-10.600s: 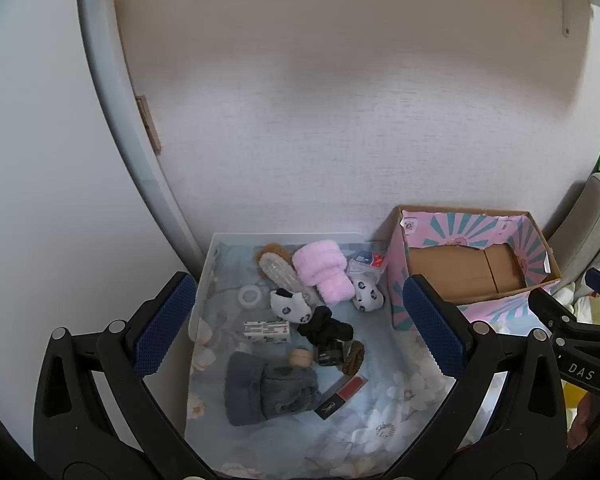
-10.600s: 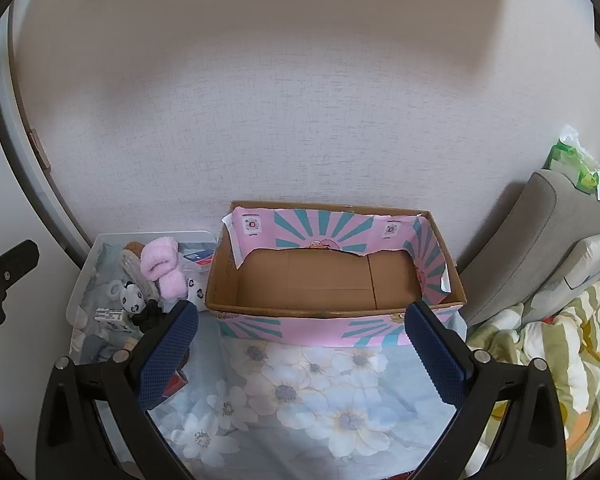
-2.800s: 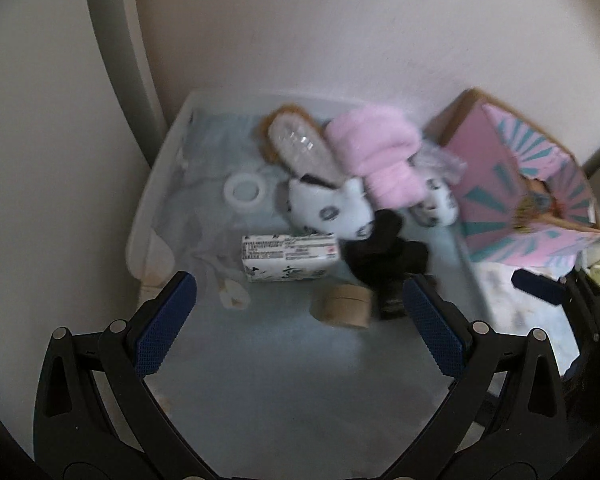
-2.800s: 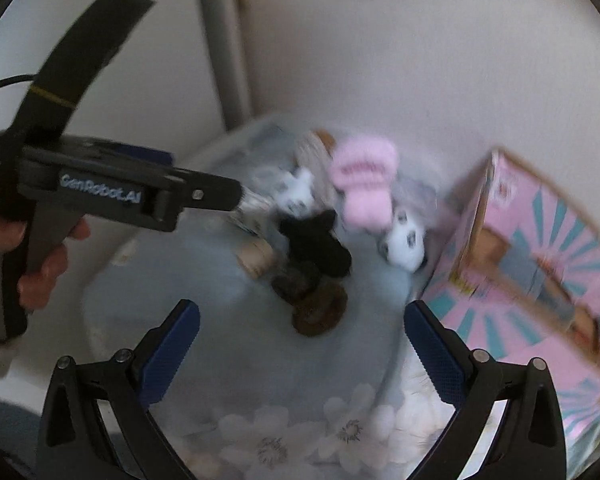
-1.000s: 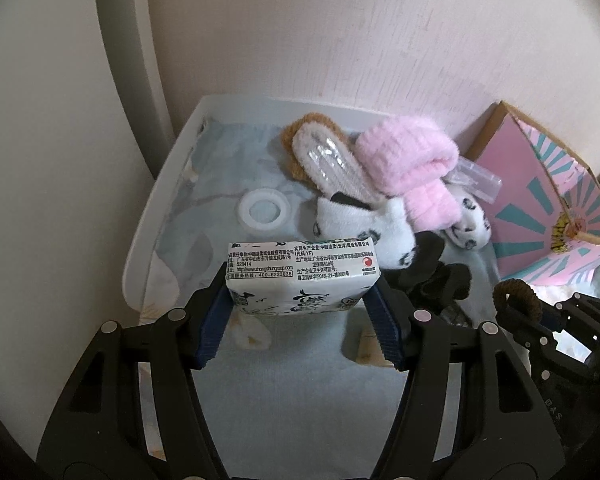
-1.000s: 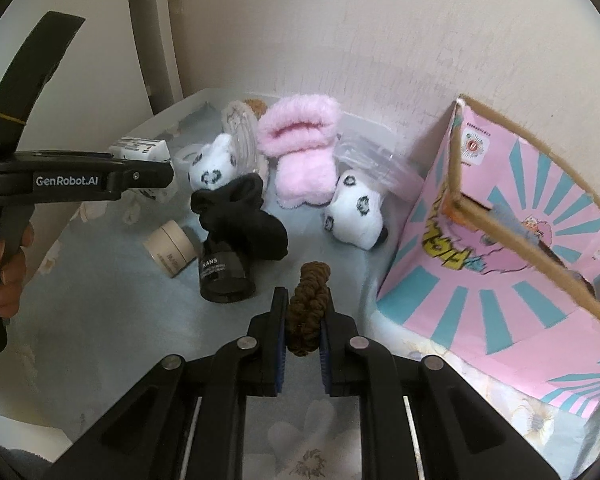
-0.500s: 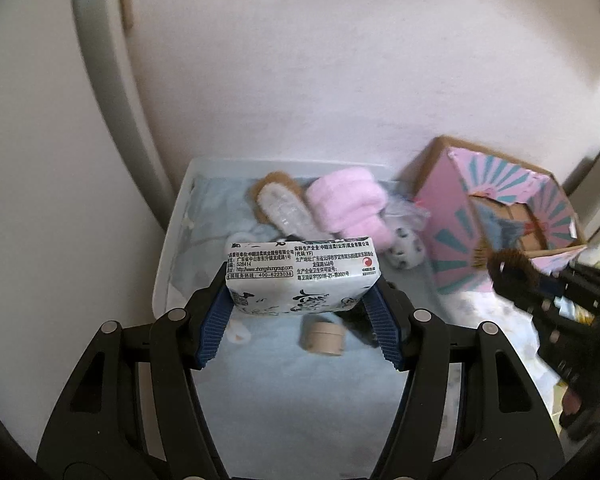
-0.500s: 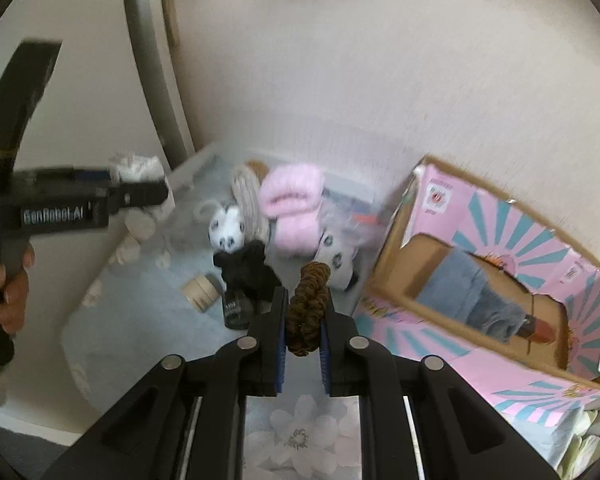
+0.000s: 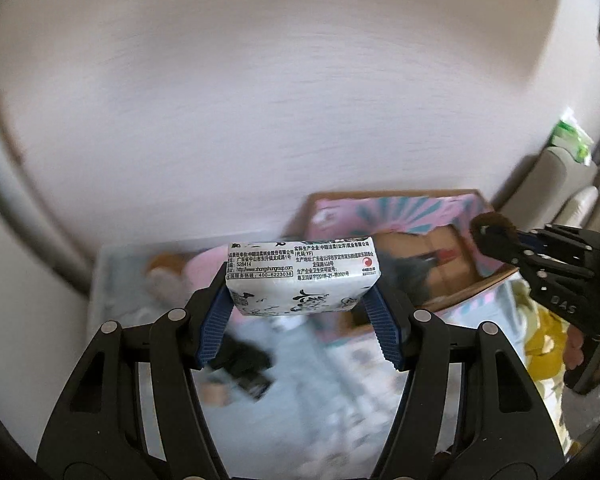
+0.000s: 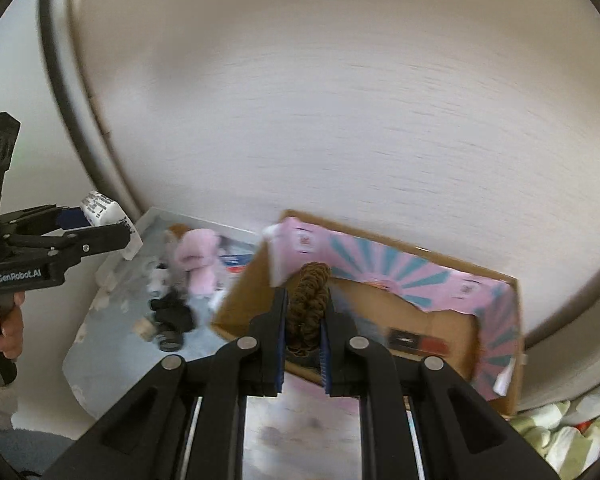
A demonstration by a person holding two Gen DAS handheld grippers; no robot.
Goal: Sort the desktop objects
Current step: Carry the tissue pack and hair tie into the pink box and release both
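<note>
Pale blue floral-print cloth surface [image 10: 112, 344], bearing, left of the right tongs, a blurred heap of pink fluffy slippers [image 10: 198, 260], a black fabric bundle [image 10: 172, 312] and a small tan round container [image 10: 145, 328], and, directly ahead, a pink-and-teal sunburst cardboard box [image 10: 496, 344].

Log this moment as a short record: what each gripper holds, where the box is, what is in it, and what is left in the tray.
left gripper: shut on the tissue pack, held in the air
right gripper: shut on the brown hair tie, near the left end of the box
pink box: open, to the right of the tray, against the wall
in box: a red and black flat item; the rest is blurred
white tray: pink fluffy item, black fabric item, small round jar
image quality: motion blur in both views
</note>
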